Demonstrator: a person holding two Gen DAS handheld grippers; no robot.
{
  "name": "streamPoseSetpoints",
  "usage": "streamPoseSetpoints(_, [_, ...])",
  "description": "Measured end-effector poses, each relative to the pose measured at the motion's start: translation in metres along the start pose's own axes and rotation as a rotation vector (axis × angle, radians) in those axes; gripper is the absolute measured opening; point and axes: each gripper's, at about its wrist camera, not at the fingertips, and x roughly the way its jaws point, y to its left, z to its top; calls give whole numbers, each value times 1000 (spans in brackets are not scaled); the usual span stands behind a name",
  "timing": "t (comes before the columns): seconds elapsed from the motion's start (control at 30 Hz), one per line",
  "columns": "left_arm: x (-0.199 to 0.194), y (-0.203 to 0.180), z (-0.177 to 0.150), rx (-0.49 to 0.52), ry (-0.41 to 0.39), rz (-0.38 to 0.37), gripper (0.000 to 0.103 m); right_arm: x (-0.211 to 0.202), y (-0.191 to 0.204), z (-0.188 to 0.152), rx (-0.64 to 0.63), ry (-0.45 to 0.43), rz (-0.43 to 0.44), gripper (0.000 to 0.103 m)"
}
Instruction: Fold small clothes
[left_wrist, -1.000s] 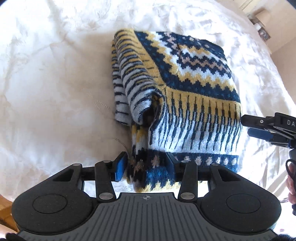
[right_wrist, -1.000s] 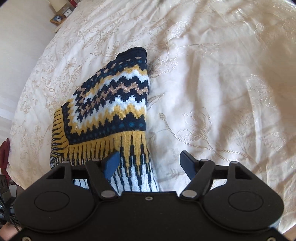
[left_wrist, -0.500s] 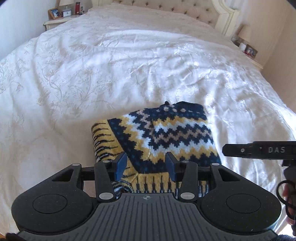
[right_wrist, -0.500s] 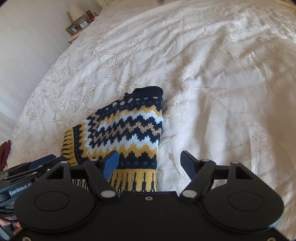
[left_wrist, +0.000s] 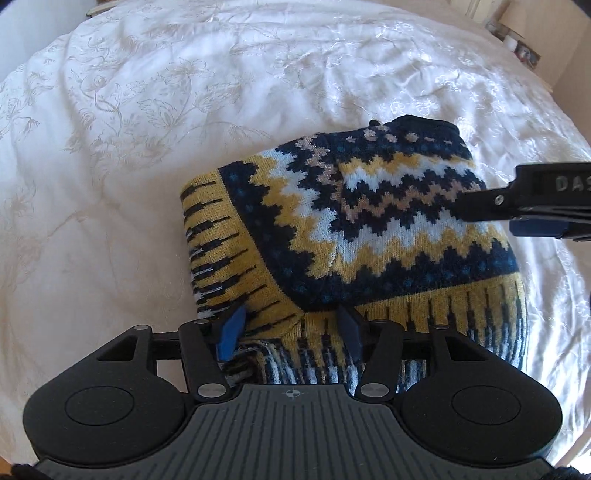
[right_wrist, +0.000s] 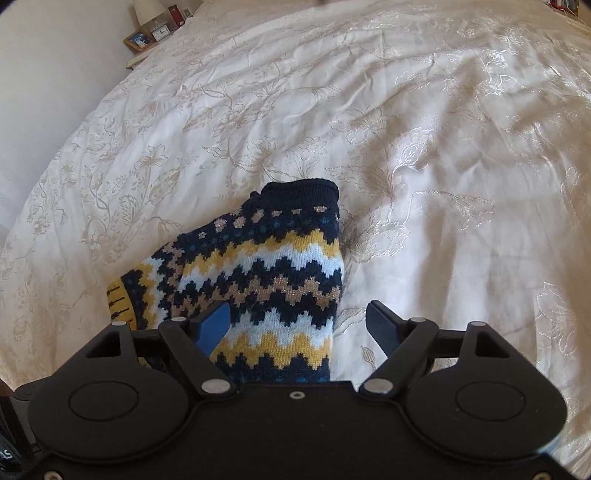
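A folded knit sweater (left_wrist: 369, 229) in navy, yellow and white zigzags lies on the white bedspread (left_wrist: 147, 147). My left gripper (left_wrist: 290, 330) hovers at its near edge. Its jaws are opening, with the yellow fringe band between them and the pads not pressing on it. In the right wrist view, the sweater (right_wrist: 266, 280) fills the lower left. My right gripper (right_wrist: 297, 325) straddles its right edge. Those jaws are opening too, the blue pad over the knit and the other finger over bare bedspread. One of the right gripper's fingers (left_wrist: 517, 199) reaches in from the right above the zigzag panel.
The embroidered bedspread (right_wrist: 443, 147) spreads wide around the sweater. A bedside table (right_wrist: 155, 31) with a lamp, a clock and a picture frame stands at the far left corner. Another nightstand (left_wrist: 517, 40) shows at the far right in the left wrist view.
Both grippers have moved forward over the sweater and both pairs of jaws have widened. The navy hem band that the left jaws gripped a second ago is out of sight.
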Motion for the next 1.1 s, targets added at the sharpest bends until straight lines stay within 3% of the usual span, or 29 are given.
streamPoseSetpoints(0.17, [1,0,0,13,11,4,54,45,-6,-2,-16,120,-75,102])
streamPoseSetpoints(0.5, [8,-4,4,9,30,30,60,49,-7,-1,-19,128,-67,103])
streamPoseSetpoints(0.6, [9,-3,5,4,34,46,71,49,-7,0,-13,125,-68,103])
streamPoseSetpoints(0.63, [10,-2,5,3,36,61,82,48,-7,-1,-13,127,-72,103])
streamPoseSetpoints(0.67, [13,0,6,-8,46,94,101,47,-7,-1,-11,129,-74,103])
streamPoseSetpoints(0.7, [16,3,7,-35,60,119,103,47,-7,-1,-8,133,-75,103])
streamPoseSetpoints(0.83, [26,27,9,-206,128,29,103,50,-7,3,1,151,-68,103])
streamPoseSetpoints(1.1, [34,33,9,-199,137,-13,103,55,-9,9,17,151,-70,103])
